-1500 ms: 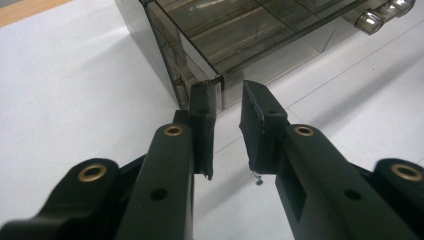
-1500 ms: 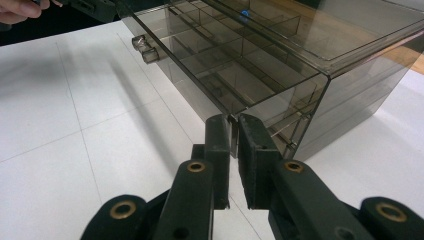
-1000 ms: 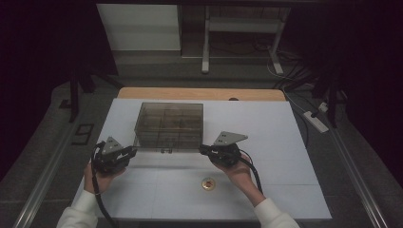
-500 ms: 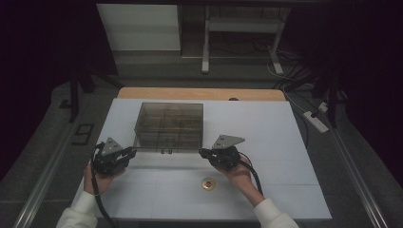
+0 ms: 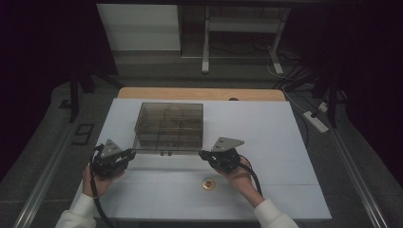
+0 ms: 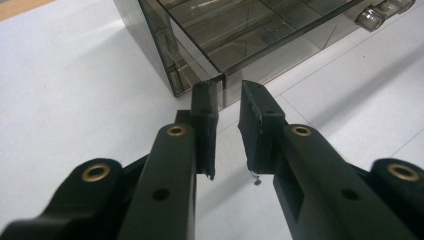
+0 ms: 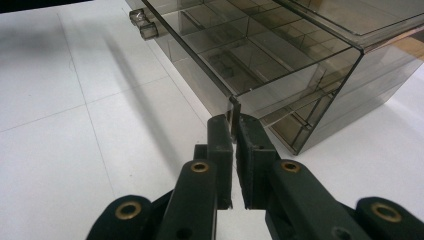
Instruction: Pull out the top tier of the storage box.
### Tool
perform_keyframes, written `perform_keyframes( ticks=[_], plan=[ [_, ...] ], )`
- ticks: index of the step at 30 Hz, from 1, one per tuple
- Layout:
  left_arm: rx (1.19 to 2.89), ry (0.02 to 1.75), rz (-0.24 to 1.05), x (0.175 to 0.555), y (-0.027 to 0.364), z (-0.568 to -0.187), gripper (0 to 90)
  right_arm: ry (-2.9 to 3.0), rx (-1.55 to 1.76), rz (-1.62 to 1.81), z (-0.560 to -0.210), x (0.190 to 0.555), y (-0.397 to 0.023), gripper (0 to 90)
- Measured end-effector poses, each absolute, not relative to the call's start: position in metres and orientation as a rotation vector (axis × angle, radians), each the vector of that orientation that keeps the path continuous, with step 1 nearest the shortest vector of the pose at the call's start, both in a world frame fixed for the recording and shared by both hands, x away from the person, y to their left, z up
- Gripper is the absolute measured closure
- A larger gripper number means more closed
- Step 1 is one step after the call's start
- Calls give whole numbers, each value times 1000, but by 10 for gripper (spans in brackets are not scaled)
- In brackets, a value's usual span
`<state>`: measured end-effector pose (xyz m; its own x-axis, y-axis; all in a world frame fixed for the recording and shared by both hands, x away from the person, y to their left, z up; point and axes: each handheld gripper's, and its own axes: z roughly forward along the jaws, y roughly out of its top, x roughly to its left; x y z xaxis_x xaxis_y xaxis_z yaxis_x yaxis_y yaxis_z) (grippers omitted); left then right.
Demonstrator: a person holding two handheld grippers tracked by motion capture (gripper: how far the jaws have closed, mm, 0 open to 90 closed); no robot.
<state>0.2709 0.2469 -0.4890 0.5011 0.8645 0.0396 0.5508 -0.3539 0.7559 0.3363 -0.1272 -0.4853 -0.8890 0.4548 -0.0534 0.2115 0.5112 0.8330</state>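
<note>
Two grippers work at the front of a smoky transparent box [image 5: 169, 128], and we place everything else against that box. Nearest to us, well in front of the box and a little toward its right corner, a small round gold-coloured object [image 5: 208, 184] lies alone on the white table [image 5: 285, 142]; what it is we cannot tell. Our sleeves and hands come in behind it, each wrapped around a gripper body with a cable trailing back.

Our left gripper [image 5: 131, 153] sits at the box's front left corner. In the left gripper view its jaws [image 6: 227, 107] stand apart with a clear gap, and the thin corner edge of the box's front panel rises just between the tips; we cannot tell whether either pad touches it, and they do not press on it.

Our right gripper [image 5: 202, 154] sits at the box's front right corner. In the right gripper view [image 7: 233, 131] its jaws are drawn together on the thin edge of the front panel [image 7: 200, 57], which runs into the narrow slit between the pads, so the panel is pinched there.

Along that front panel, midway between the two grippers, two small clear knobs [image 5: 165, 153] stick out from the box toward us.

Farther off, the box itself shows divided compartments under its clear top, and it rests on the table near the middle, slightly left. Beyond the box a wooden strip [image 5: 199, 93] edges the far side of the table.
</note>
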Motion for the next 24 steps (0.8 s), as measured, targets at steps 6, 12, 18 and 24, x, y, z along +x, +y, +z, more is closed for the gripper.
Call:
perform_keyframes(
  ticks=[6, 12, 18, 24],
  plan=[
    [2053, 1154, 580, 269, 246, -489, 759, 2491, 561, 1315, -485, 335, -127, 842],
    [2055, 1155, 581, 268, 246, -489, 759, 2500, 560, 1316, -485, 334, -127, 841],
    [2054, 1155, 581, 266, 246, -490, 759, 2506, 560, 1313, -485, 333, -128, 841],
    [2054, 1152, 582, 265, 246, -490, 758, 2516, 562, 1313, -485, 333, -128, 839]
  ],
)
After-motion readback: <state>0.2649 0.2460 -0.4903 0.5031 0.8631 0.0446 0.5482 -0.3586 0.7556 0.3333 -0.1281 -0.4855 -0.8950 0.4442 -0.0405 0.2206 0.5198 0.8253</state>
